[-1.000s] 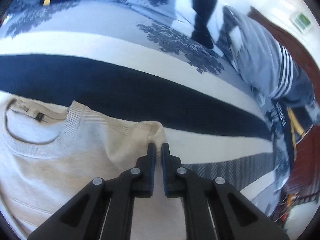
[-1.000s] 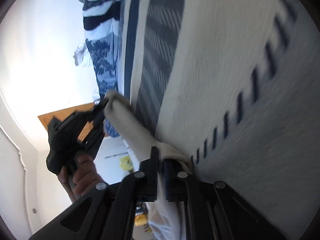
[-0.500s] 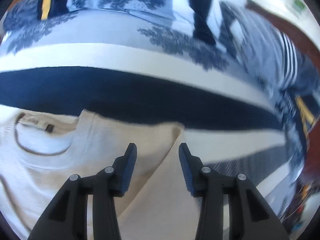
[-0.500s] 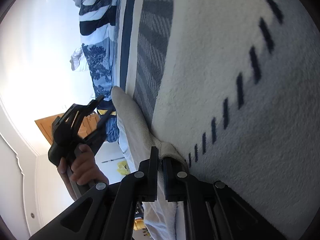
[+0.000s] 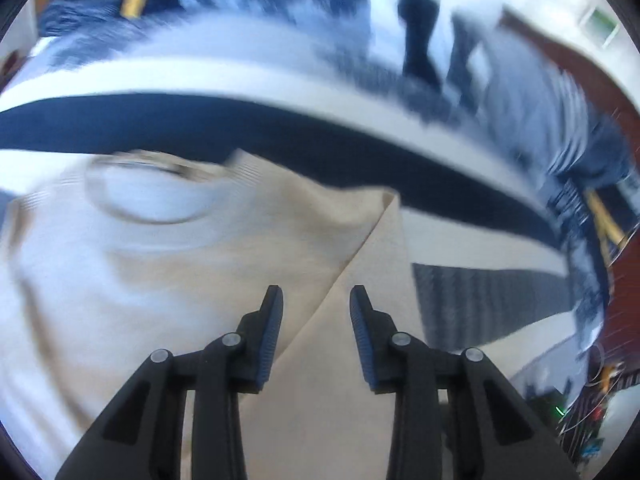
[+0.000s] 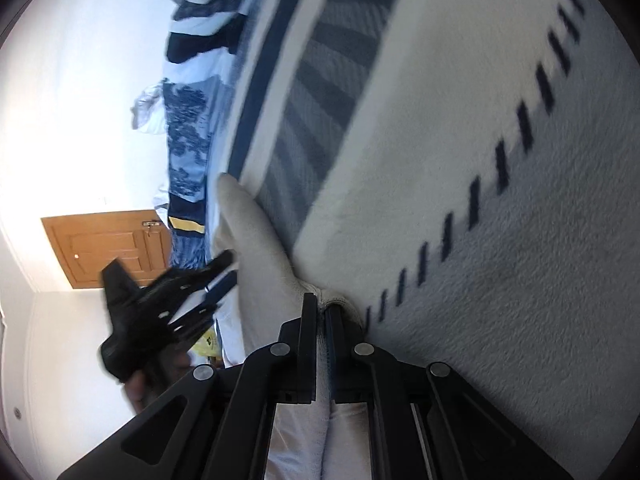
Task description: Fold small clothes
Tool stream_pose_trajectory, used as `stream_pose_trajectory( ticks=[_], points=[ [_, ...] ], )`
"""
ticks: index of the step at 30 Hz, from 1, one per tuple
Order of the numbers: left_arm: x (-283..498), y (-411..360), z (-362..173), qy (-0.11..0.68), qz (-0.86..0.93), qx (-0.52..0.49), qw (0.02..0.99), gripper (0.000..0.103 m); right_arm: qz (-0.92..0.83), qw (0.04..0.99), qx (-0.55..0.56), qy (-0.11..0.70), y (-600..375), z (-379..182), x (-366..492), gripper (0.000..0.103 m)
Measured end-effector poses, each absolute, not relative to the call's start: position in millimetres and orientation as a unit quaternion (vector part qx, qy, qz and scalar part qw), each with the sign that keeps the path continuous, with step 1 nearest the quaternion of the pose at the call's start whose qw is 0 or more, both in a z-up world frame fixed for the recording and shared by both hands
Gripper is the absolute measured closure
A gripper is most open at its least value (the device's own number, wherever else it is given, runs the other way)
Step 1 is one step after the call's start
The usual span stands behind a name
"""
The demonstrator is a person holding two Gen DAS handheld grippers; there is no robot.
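A cream knit sweater (image 5: pixel 168 280) lies on the striped bed cover (image 5: pixel 200 124), its round neck opening at the left and one side folded inward along a diagonal crease. My left gripper (image 5: pixel 316 300) is open and empty, just above the fold. It also shows in the right wrist view (image 6: pixel 228 268), off the cloth. My right gripper (image 6: pixel 322 306) is shut on the sweater's ribbed edge (image 6: pixel 260 248), low against the cover.
Bunched blue and white patterned bedding (image 5: pixel 440 40) lies at the far side of the bed. A wooden door (image 6: pixel 108 248) stands in a white wall beyond the bed. The white and navy dashed cover (image 6: pixel 500 200) stretches to the right.
My left gripper has let go of the sweater's corner, opened wide and drawn back from it. The fold now lies flat. My right gripper stays shut on the edge.
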State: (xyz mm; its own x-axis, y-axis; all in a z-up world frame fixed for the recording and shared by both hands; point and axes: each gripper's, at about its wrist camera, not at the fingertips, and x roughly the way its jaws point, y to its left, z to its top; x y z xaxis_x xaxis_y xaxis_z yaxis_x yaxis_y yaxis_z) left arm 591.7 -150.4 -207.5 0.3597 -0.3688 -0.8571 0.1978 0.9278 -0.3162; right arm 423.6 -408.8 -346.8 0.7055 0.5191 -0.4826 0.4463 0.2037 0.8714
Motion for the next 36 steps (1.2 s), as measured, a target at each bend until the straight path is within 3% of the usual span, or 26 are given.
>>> stream_pose_trajectory(
  ticks=[2, 3, 4, 5, 7, 9, 15, 18, 24, 26, 28, 32, 36],
  points=[
    [546.6, -107.5, -174.1, 0.512, -0.158, -0.080, 0.841, 0.054, 0.036, 0.666, 0.638, 0.385, -410.6, -348.0, 423.2, 0.097],
    [521.5, -86.5, -161.3, 0.502, -0.146, -0.078, 0.849, 0.048, 0.040, 0.663, 0.639, 0.389, -411.1, -347.5, 422.4, 0.090],
    [500.6, -69.4, -152.0, 0.492, -0.139, -0.075, 0.856, 0.046, 0.051, 0.660, 0.641, 0.390, -411.0, -345.8, 421.8, 0.074],
    [474.5, -48.3, -143.1, 0.482, -0.130, -0.071, 0.864, 0.041, 0.071, 0.658, 0.642, 0.387, -410.6, -341.1, 421.0, 0.065],
    [416.5, 0.1, -131.6, 0.468, -0.098, -0.066, 0.876, 0.031, 0.101, 0.671, 0.629, 0.378, -406.7, -322.2, 415.2, 0.031],
    [355.3, 55.9, -133.0, 0.460, -0.057, -0.069, 0.884, 0.026, 0.118, 0.711, 0.586, 0.369, -397.5, -292.0, 402.4, 0.022],
    [233.8, 170.1, -215.0, 0.509, 0.035, -0.154, 0.846, 0.026, 0.108, 0.824, 0.412, 0.375, -345.2, -215.8, 322.9, 0.022],
    [200.6, 192.2, -257.6, 0.527, 0.041, -0.203, 0.824, 0.026, 0.066, 0.856, 0.326, 0.396, -324.3, -217.1, 257.1, 0.022],
    [197.1, 181.5, -249.4, 0.511, -0.008, -0.147, 0.847, 0.028, 0.017, 0.816, 0.368, 0.445, -332.0, -257.4, 158.3, 0.026],
    [199.8, 175.6, -254.5, 0.515, -0.020, -0.140, 0.846, 0.028, 0.018, 0.807, 0.383, 0.449, -331.5, -260.7, 148.1, 0.037],
    [206.6, 165.7, -256.5, 0.524, -0.031, -0.134, 0.840, 0.028, 0.021, 0.806, 0.382, 0.452, -322.8, -262.2, 144.8, 0.041],
    [214.2, 146.2, -260.4, 0.550, -0.045, -0.099, 0.828, 0.028, 0.008, 0.798, 0.355, 0.486, -306.5, -275.9, 140.2, 0.042],
    [202.1, 151.6, -289.1, 0.572, -0.049, -0.152, 0.805, 0.032, -0.011, 0.793, 0.300, 0.530, -289.4, -287.5, 145.9, 0.043]
  ],
)
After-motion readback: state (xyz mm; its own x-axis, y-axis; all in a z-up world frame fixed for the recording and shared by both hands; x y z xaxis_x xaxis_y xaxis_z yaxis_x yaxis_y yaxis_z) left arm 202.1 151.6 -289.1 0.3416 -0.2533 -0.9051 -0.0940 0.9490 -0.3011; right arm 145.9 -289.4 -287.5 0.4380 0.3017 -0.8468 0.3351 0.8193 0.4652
